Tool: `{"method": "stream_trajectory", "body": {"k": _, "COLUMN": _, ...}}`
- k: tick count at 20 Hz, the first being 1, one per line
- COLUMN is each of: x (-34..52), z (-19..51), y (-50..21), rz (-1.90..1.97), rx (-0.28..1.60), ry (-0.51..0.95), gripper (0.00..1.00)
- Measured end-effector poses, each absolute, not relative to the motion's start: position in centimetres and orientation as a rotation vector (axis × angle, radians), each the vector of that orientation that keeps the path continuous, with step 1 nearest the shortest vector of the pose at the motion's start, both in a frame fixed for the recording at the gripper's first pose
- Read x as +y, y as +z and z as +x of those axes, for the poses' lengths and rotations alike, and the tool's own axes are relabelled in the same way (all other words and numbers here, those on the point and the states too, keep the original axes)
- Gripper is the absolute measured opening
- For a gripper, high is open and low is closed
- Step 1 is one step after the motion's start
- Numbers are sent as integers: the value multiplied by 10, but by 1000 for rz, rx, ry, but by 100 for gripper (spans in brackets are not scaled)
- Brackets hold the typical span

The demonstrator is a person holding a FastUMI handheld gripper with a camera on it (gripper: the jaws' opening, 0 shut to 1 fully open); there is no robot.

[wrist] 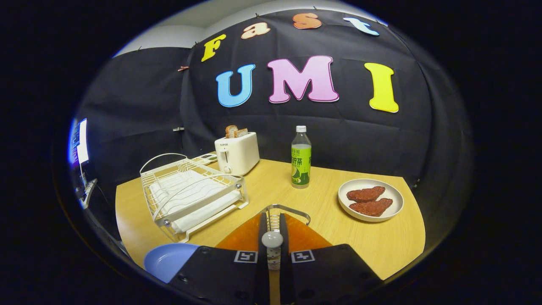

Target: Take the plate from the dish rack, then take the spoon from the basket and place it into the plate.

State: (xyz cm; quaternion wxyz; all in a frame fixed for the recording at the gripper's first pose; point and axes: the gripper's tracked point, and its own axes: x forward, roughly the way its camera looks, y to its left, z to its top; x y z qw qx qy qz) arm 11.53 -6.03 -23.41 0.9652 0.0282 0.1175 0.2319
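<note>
The jaws are clenched on the spoon [272, 239]: both fingers of the gripper [273, 241] press its rounded pale end between them, and its patterned stem runs down out of sight in the narrow gap. The spoon is held above the orange basket [305, 237], which sits on the wooden counter [381, 245] right under the fingers; the basket has a thin metal wire handle arching over its far side, and what else it holds cannot be told because the fingers cover most of it.

Left of the basket, at the near rim of the counter, lies the blue plate [167, 259], partly hidden by the left finger; nothing lies on the part that shows. Beyond the plate and left of the basket stands the white wire dish rack [192, 192], with a white tray under its wires. Behind the rack is a white toaster [237, 153] with two bread slices [235, 131] poking out of its slots. Beyond the basket stands a clear bottle [301, 157] with a green label and a white cap, upright. Right of the basket, well apart from it, sits a white dish [371, 199] carrying two brown slabs of meat [368, 201] side by side.
</note>
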Motion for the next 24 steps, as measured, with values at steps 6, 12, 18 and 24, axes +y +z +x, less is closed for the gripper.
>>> {"method": "stream_trajectory", "body": {"k": 6, "x": -57, "z": 105, "y": -208, "rz": -6, "rx": 230, "ry": 507, "gripper": 12}}
{"method": "stream_trajectory", "body": {"k": 12, "x": -80, "z": 83, "y": -154, "rz": -28, "rx": 188, "ry": 509, "gripper": 12}}
{"method": "stream_trajectory", "body": {"k": 18, "x": -81, "z": 50, "y": -103, "rz": 50, "rx": 155, "ry": 560, "gripper": 12}}
{"method": "stream_trajectory", "body": {"k": 24, "x": -45, "z": -5, "y": -115, "rz": 139, "rx": 194, "ry": 660, "gripper": 12}}
